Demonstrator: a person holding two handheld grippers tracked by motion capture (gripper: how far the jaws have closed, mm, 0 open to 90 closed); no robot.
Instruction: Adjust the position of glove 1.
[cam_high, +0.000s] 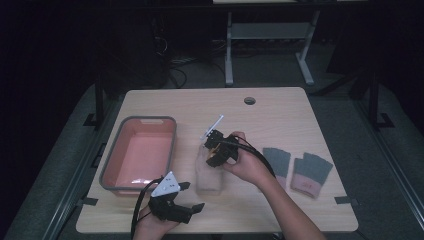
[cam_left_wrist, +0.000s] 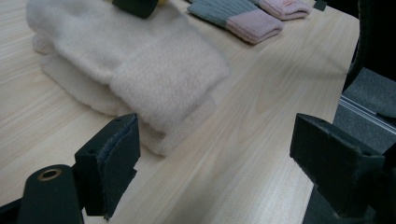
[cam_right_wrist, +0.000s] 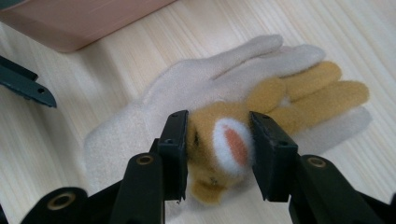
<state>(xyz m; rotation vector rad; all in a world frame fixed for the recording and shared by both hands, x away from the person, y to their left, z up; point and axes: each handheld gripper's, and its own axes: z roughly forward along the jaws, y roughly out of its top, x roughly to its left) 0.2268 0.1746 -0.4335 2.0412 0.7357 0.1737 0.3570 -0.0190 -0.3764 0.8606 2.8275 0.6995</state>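
A mustard-yellow glove (cam_right_wrist: 299, 91) with a white and orange patch lies on top of a cream glove (cam_right_wrist: 196, 79) in the middle of the table. My right gripper (cam_right_wrist: 217, 130) is shut on the yellow glove near its cuff, both pads pressing into the fleece. From above, the right gripper (cam_high: 216, 150) sits over the far end of the cream glove (cam_high: 209, 177). My left gripper (cam_high: 192, 196) rests near the table's front edge, open and holding nothing. Along its jaws, the left gripper (cam_left_wrist: 219, 144) faces the cuffs of the stacked cream gloves (cam_left_wrist: 140, 60), a short way off.
A pink bin with a grey rim (cam_high: 140, 120) stands left of the gloves. Two grey-and-pink gloves (cam_high: 277, 162) (cam_high: 311, 172) lie at the right. A round cable hole (cam_high: 249, 100) is near the table's far edge.
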